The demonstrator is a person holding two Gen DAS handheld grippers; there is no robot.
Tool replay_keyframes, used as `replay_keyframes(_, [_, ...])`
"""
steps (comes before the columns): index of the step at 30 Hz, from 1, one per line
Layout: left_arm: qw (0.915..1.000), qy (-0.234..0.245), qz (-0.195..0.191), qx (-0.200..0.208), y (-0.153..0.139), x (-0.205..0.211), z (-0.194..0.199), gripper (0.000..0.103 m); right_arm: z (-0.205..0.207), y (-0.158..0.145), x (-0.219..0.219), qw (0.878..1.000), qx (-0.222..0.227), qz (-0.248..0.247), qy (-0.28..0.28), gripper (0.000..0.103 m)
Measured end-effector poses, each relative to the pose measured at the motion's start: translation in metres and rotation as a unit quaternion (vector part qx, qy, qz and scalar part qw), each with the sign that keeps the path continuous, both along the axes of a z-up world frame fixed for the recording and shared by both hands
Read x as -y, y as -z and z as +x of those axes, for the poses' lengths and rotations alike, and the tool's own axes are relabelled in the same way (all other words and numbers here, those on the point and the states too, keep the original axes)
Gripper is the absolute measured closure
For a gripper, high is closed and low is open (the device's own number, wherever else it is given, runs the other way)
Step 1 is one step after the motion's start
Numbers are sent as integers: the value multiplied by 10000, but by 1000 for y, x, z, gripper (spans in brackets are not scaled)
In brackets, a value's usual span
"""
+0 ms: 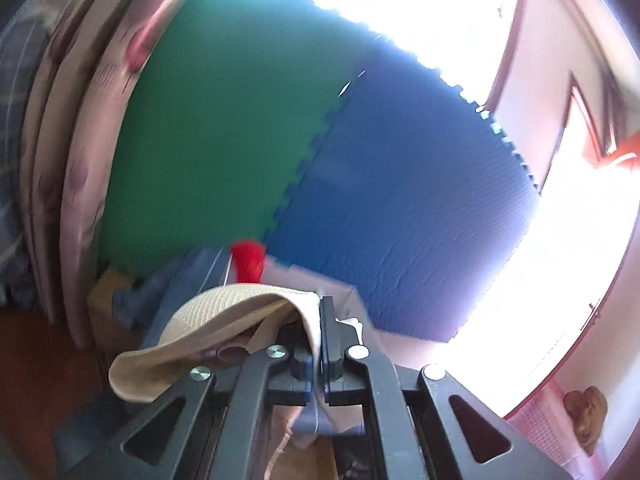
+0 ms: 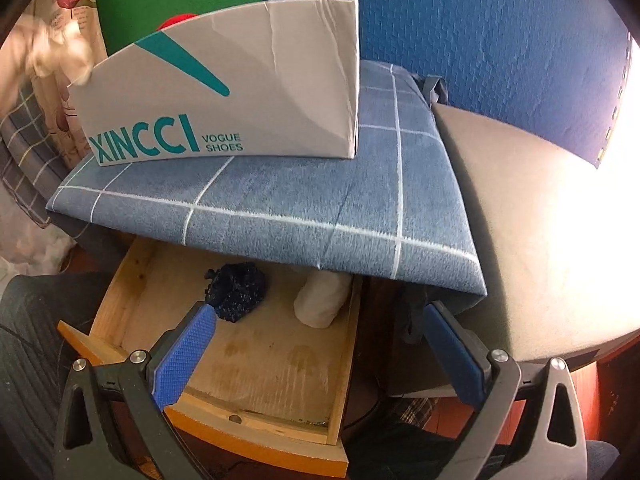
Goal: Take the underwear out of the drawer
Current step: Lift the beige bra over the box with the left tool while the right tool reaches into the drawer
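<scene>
Left gripper (image 1: 316, 344) has its jaws clamped on one beige ribbed underwear (image 1: 224, 316), well up out of the open wooden drawer (image 2: 120, 280). Two bundles remain inside: a dark blue speckled bundle (image 2: 238, 292) and a white rolled bundle (image 2: 320, 300). Right gripper (image 2: 320, 344) hangs above, jaws wide apart.

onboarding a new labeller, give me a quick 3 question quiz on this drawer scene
1. True or false: the left gripper is shut on a beige ribbed fabric garment.
2. What lies in the open wooden drawer? A) a dark blue bundled garment and a white rolled garment B) only a shoe C) nothing
3. Fill in: the grey and teal cardboard shoe box rests on a blue ____ cushion.

Key: 1 true; 2 A; 3 checked. The right gripper is open, above the drawer.
</scene>
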State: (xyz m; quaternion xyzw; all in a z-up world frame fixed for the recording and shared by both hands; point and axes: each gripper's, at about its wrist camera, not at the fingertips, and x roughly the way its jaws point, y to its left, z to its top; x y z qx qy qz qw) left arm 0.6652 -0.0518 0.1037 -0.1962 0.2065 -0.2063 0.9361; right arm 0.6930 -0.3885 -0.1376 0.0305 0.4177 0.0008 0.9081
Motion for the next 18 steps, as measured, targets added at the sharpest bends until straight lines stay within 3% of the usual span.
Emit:
replay_keyframes(6, [9958,86,515,751,-65,29,18,101,3,7,-8,9997,-198,-47,-140,1])
replay_keyframes(10, [9913,133,775,1052,-88,51,37,101,5,16,-19,9985,-418,-124,-331,1])
replay_keyframes(18, [9845,160,1453,968,-87,103,111,101,11,40,-45,9919,-927,-301,-813,1])
